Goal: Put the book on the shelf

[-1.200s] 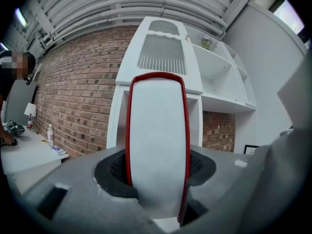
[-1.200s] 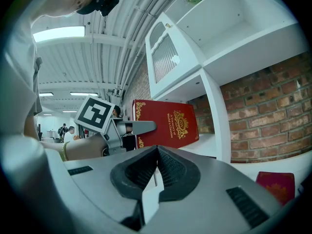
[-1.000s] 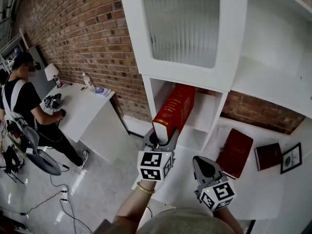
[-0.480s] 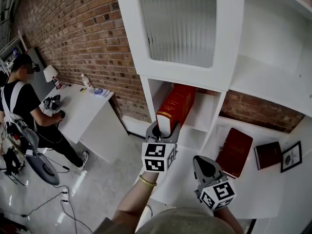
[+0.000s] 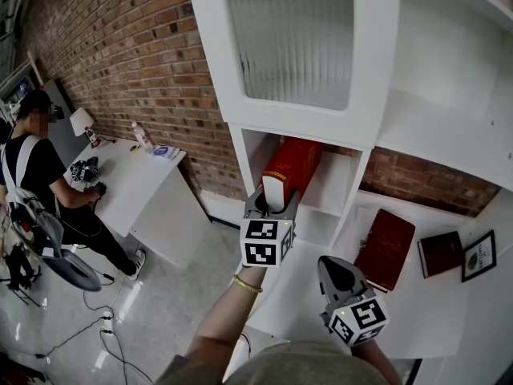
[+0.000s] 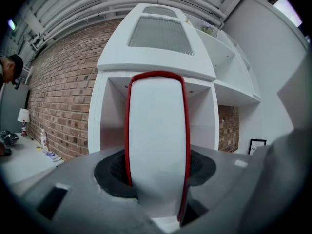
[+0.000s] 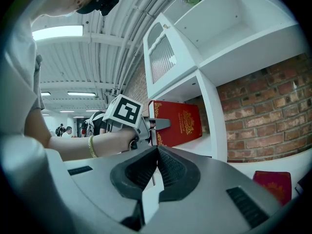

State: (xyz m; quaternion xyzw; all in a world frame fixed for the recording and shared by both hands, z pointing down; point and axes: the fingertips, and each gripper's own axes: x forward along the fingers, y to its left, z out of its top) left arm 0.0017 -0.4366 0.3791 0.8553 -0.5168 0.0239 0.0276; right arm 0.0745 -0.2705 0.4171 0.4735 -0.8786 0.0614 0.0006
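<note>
A thick red book (image 5: pixel 293 164) with gold print stands nearly upright, its far end inside the open compartment of the white shelf unit (image 5: pixel 349 184). My left gripper (image 5: pixel 272 204) is shut on its near end, across the covers. In the left gripper view the book's white page edge (image 6: pixel 157 140), framed by red covers, fills the space between the jaws of the left gripper (image 6: pixel 157 172). The right gripper view shows the red book (image 7: pixel 179 122) from the side, with the left gripper (image 7: pixel 157 126) clamped on it. My right gripper (image 5: pixel 340 277) hangs lower right, shut and empty (image 7: pixel 156 167).
A second red book (image 5: pixel 386 249), a smaller dark book (image 5: pixel 440 256) and a framed picture (image 5: pixel 478 258) lie on the white ledge to the right. A frosted-glass cabinet door (image 5: pixel 292 34) is above the compartment. A person (image 5: pixel 32 167) works at a white desk (image 5: pixel 136 181) far left.
My left gripper has carried the book up and forward, turning it from a lean to nearly upright and pushing it deeper into the compartment. The right gripper has stayed put.
</note>
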